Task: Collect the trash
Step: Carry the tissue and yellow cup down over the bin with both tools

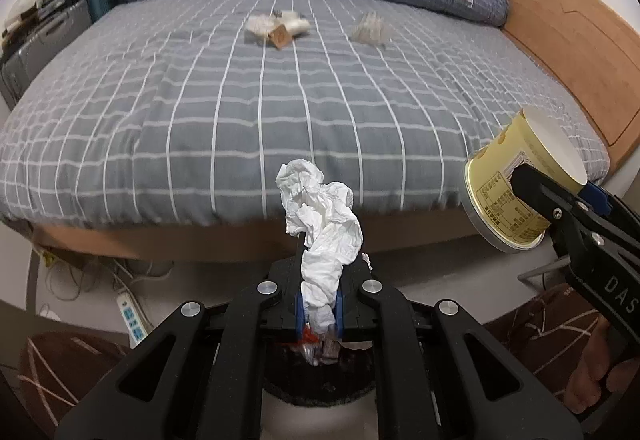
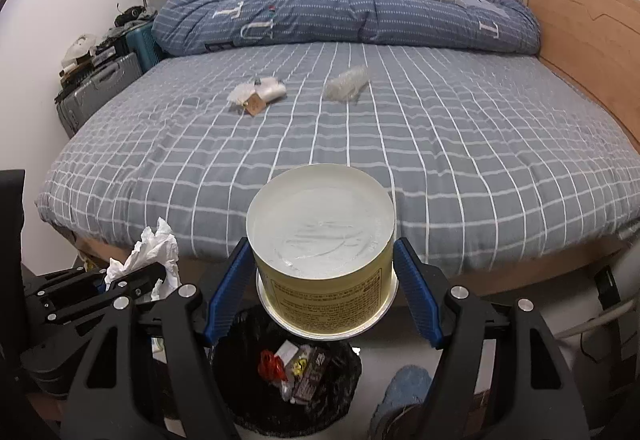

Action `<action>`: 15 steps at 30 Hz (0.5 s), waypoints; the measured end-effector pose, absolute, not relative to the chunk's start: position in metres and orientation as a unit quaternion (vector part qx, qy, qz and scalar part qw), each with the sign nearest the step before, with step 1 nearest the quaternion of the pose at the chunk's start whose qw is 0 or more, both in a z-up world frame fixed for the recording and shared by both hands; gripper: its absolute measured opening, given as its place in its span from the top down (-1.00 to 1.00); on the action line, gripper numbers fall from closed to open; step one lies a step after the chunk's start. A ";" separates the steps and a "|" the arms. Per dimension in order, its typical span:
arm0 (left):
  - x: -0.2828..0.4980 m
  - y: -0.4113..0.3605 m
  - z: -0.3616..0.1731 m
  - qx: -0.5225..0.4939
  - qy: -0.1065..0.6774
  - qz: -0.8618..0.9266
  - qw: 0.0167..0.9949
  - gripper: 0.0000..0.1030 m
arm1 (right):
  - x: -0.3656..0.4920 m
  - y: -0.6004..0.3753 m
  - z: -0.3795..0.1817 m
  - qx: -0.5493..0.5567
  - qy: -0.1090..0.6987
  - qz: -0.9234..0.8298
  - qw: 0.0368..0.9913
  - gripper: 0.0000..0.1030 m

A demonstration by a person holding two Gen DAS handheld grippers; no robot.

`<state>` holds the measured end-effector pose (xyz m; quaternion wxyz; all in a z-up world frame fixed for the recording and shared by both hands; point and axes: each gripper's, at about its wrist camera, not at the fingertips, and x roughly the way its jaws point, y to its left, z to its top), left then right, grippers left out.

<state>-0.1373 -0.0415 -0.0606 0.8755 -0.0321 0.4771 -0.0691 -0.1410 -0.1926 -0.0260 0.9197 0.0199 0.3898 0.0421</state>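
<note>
White crumpled tissue (image 1: 320, 224) is sitting pinched tight in the left gripper (image 1: 319, 310), its pads squeezed together on the lower end while most of the wad is sticking up loose above them. Meanwhile the right gripper (image 2: 322, 292) is clamping a yellow tub (image 2: 322, 260) between its blue pads (image 2: 224, 292), mouth facing up toward the camera, and the tub looks empty apart from some white smears inside. Both are hanging off the near edge of the bed (image 2: 440, 144), right over the bin with the black liner (image 2: 248, 392), which is already holding a few wrappers. So I'm guessing the drop is what's coming. What's worrying me: the tub is about as wide as the bin mouth looks from here, though the fisheye is bending things too much to be sure, so if it's let go off-centre it could be clipping the rim and rolling onto the floor. The tissue is light and might be snagging on a pad or drifting past the liner. Still waiting mid-bed toward the far edge are a small pile of wrappers (image 2: 258, 92) and a clear crinkly bag (image 2: 346, 82), lying near each other but apart.
</note>
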 end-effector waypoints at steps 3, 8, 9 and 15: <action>-0.145 -0.040 -0.067 -0.043 0.491 -0.075 0.867 0.82 | -0.146 -0.193 -0.032 0.017 0.402 0.037 0.915 -0.32; -0.154 -0.037 -0.083 -0.049 0.507 -0.073 0.858 0.82 | -0.155 -0.194 -0.052 0.010 0.424 0.031 0.905 -0.32; -0.155 -0.037 -0.086 -0.049 0.508 -0.073 0.857 0.82 | -0.156 -0.194 -0.056 0.010 0.428 0.030 0.903 -0.32; -0.159 -0.033 -0.100 -0.046 0.520 -0.069 0.850 0.82 | -0.162 -0.197 -0.079 0.011 0.453 0.027 0.891 -0.32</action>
